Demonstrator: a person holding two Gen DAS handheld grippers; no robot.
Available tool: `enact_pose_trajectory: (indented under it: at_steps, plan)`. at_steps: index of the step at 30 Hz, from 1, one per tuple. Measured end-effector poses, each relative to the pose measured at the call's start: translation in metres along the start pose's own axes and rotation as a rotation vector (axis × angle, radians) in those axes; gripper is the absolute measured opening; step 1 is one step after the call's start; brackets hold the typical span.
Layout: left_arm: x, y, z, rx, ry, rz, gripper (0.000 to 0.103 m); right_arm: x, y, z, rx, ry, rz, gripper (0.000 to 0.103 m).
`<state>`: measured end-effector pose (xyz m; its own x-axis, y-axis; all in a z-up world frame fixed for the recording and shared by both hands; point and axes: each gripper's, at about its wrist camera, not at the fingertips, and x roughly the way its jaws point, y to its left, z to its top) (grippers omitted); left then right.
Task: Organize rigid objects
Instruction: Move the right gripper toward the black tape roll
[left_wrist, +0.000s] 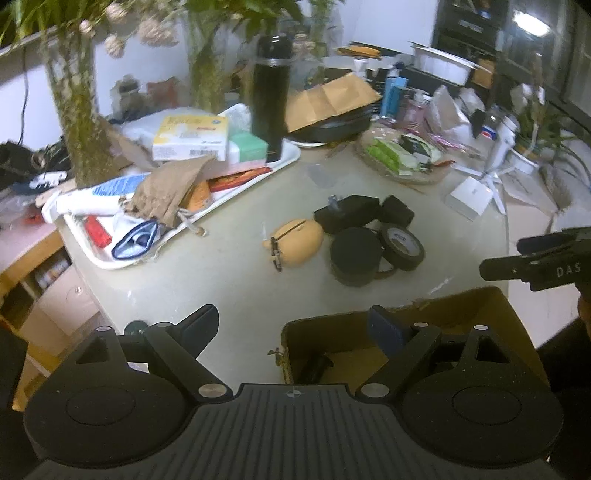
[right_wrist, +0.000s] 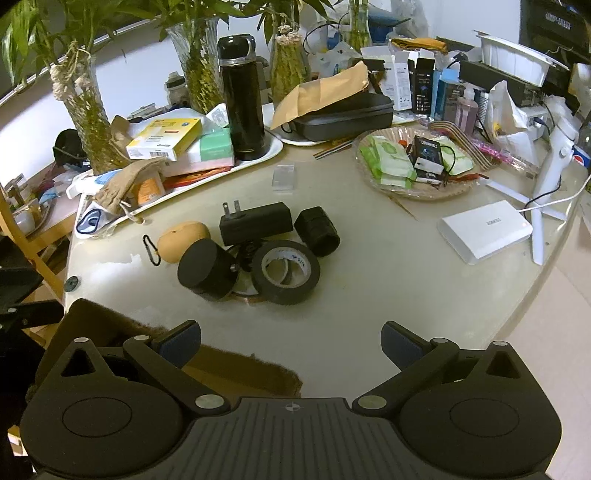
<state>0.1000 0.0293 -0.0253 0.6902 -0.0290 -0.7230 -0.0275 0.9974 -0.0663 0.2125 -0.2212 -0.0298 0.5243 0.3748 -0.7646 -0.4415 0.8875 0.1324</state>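
Observation:
A cluster of rigid items lies mid-table: a black tape roll (right_wrist: 286, 271) (left_wrist: 400, 245), a black cylinder (right_wrist: 207, 267) (left_wrist: 354, 254), a black plug charger (right_wrist: 255, 221) (left_wrist: 347, 214), a small black sleeve (right_wrist: 317, 230) and a tan pouch (right_wrist: 184, 236) (left_wrist: 295, 242) with a carabiner. A brown cardboard box (left_wrist: 480, 295) (right_wrist: 110, 314) stands at the near edge with a dark object (left_wrist: 314, 365) inside. My left gripper (left_wrist: 293, 326) is open over the box's left rim, holding nothing. My right gripper (right_wrist: 291, 343) is open and holds nothing, near the box's right side, short of the cluster.
A white tray (right_wrist: 275, 149) at the back left holds boxes, a cloth bag and a tall black flask (right_wrist: 242, 99). A woven basket (right_wrist: 424, 192) of packets, a white power brick (right_wrist: 485, 230) and a white tripod (right_wrist: 550, 162) sit at the right. Glass vases line the back.

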Motion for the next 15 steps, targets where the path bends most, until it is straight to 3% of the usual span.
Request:
enact_pose_trajectory:
  at_steps: [15]
  plan:
    - [0.011, -0.003, -0.001, 0.05, 0.002, -0.046, 0.089, 0.037, -0.008, 0.021, -0.033, 0.02, 0.009, 0.103]
